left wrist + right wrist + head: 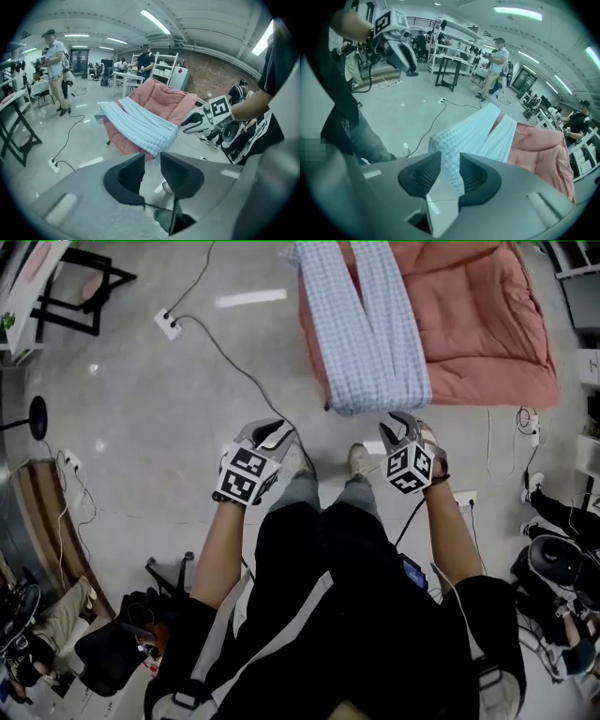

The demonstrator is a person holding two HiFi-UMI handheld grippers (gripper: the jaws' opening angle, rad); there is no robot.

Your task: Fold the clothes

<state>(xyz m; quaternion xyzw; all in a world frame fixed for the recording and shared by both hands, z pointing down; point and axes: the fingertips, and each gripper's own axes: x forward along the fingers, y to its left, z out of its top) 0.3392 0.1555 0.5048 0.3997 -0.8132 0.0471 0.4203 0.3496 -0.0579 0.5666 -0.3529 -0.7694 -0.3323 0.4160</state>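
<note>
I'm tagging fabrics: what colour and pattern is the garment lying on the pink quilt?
The garment is a fine light-blue-and-white check, clearest in the head view.

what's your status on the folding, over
Left gripper and right gripper both narrowly open, holding nothing. Checked cloth draped over pink quilt, end hanging off. Floor cable near feet.

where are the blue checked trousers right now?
Head view, top centre: the blue checked trousers lie lengthwise along the left side of the pink quilt. Their near end droops over the quilt's edge, just ahead of the right gripper.
</note>
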